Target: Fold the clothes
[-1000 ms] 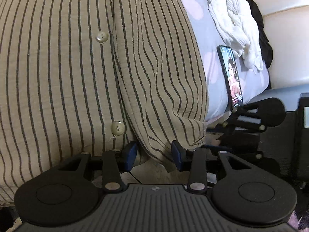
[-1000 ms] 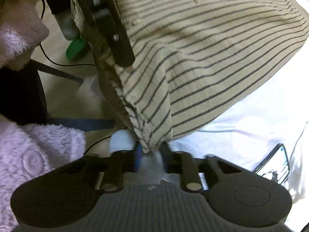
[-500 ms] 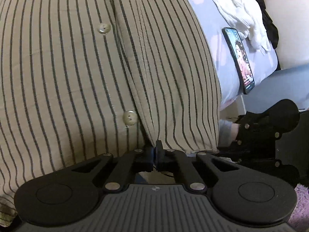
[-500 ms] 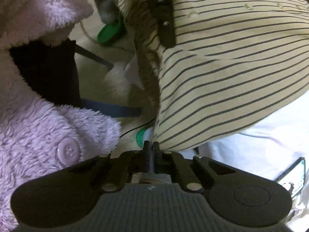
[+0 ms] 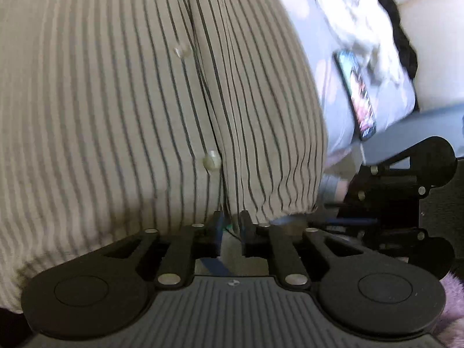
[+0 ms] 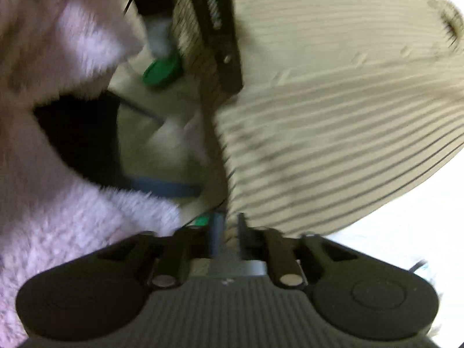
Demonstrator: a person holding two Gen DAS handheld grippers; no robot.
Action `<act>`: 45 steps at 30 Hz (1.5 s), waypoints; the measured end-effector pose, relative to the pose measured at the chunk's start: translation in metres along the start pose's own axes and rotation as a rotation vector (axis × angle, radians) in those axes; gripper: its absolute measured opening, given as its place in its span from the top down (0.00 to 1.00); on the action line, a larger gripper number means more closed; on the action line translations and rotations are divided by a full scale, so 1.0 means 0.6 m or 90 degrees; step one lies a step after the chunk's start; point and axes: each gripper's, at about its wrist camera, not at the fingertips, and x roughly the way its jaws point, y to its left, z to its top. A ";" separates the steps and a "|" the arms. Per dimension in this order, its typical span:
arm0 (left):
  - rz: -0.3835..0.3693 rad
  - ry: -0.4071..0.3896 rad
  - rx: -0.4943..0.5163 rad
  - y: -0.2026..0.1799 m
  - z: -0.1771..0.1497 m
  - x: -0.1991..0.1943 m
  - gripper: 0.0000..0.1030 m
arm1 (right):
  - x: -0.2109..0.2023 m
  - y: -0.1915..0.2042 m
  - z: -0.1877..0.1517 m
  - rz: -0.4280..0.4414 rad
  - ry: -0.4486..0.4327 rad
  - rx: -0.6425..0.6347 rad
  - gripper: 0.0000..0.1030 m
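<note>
A beige buttoned shirt with thin dark stripes (image 5: 116,101) lies on the bed and fills most of the left wrist view. My left gripper (image 5: 230,226) sits at its bottom hem beside the button placket, jaws a small gap apart with the hem edge between them. In the blurred right wrist view the same shirt (image 6: 333,130) spreads up and right. My right gripper (image 6: 227,229) holds the shirt's lower corner, jaws narrowly parted around the cloth. The left gripper's black body (image 6: 216,29) shows above on the shirt edge.
A phone (image 5: 358,98) with a lit screen lies on the lilac dotted bedsheet (image 5: 330,66), beside a crumpled white garment (image 5: 356,14). A pink fluffy sleeve (image 6: 58,217) fills the left of the right wrist view. A green lid (image 6: 162,69) lies on the floor.
Both grippers closed onto the shirt's hem a second ago; their jaws now stand slightly wider than half a second ago. Both views shifted and blurred as the hem moved.
</note>
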 end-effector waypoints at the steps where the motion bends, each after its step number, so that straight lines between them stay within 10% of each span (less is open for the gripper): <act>1: 0.009 -0.020 -0.003 0.004 0.000 -0.016 0.88 | -0.011 -0.005 0.011 -0.008 -0.019 0.006 0.66; 11: 0.199 -0.193 -0.101 0.140 -0.013 -0.200 0.88 | -0.015 -0.045 0.126 -0.089 -0.135 0.060 0.52; 23: 0.318 -0.095 -0.156 0.282 -0.081 -0.218 0.81 | 0.002 -0.065 0.217 -0.060 -0.168 0.044 0.50; 39: 0.325 -0.060 -0.189 0.323 -0.111 -0.158 0.81 | 0.002 -0.054 0.211 -0.057 -0.159 0.039 0.50; 45: 0.298 -0.095 -0.183 0.300 -0.116 -0.179 0.99 | -0.001 -0.049 0.214 -0.069 -0.146 0.054 0.50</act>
